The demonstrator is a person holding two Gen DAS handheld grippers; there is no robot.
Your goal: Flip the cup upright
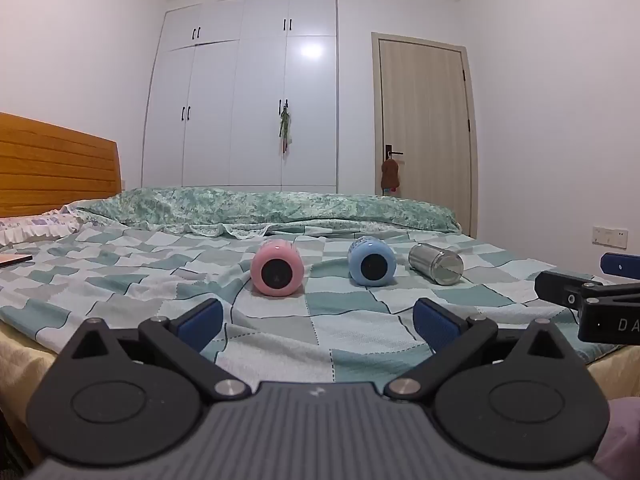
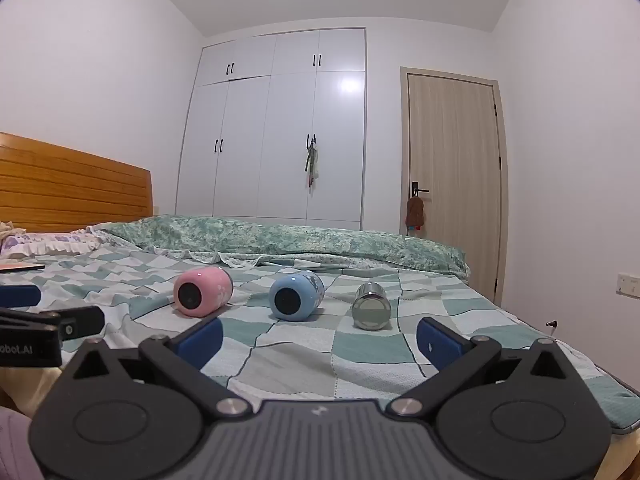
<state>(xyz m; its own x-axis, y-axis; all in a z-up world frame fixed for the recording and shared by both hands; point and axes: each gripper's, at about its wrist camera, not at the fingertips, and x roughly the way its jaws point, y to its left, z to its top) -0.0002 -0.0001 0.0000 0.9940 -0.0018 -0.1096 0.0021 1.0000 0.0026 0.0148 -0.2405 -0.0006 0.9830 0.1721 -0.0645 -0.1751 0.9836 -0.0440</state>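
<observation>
Three cups lie on their sides in a row on the checked bedspread: a pink cup (image 1: 277, 267) (image 2: 202, 292), a blue cup (image 1: 372, 261) (image 2: 296, 296) and a steel cup (image 1: 436, 263) (image 2: 371, 306). Their round ends face me. My left gripper (image 1: 318, 322) is open and empty near the bed's front edge, short of the pink and blue cups. My right gripper (image 2: 320, 338) is open and empty, short of the blue and steel cups. Each gripper shows at the edge of the other's view.
A rolled green quilt (image 1: 264, 208) lies across the bed behind the cups. A wooden headboard (image 1: 56, 168) and pillow are at the left, with a flat book-like item (image 1: 14, 259). A white wardrobe (image 1: 244, 92) and a door (image 1: 424, 128) stand behind.
</observation>
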